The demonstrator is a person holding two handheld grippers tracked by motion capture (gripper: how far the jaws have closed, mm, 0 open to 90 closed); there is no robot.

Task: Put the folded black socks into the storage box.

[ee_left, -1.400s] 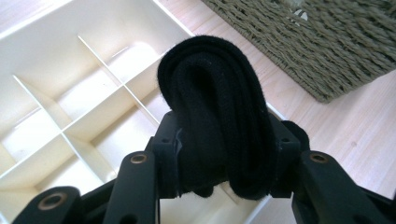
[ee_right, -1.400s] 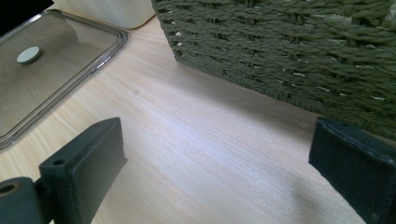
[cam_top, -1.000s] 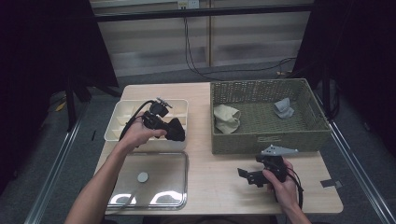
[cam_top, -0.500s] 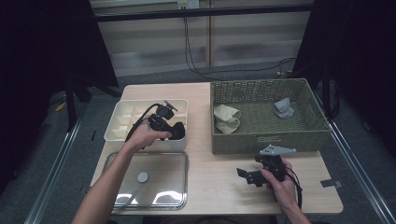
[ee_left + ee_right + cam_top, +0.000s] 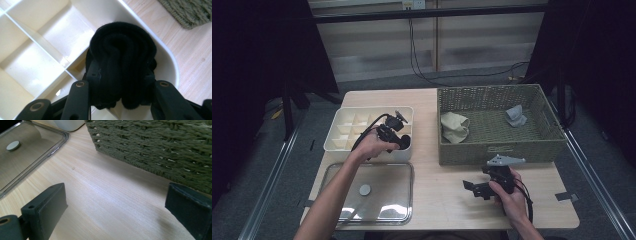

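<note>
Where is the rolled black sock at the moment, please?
The rolled black sock sits clamped in the left claw, over the near right corner compartment of the cream divided box, left of the woven basket.

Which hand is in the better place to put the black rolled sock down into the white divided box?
Left. The left gripper is shut on the black rolled sock, over a corner compartment of the white box. The right gripper is open, holding nothing, low over the table before the basket.
</note>
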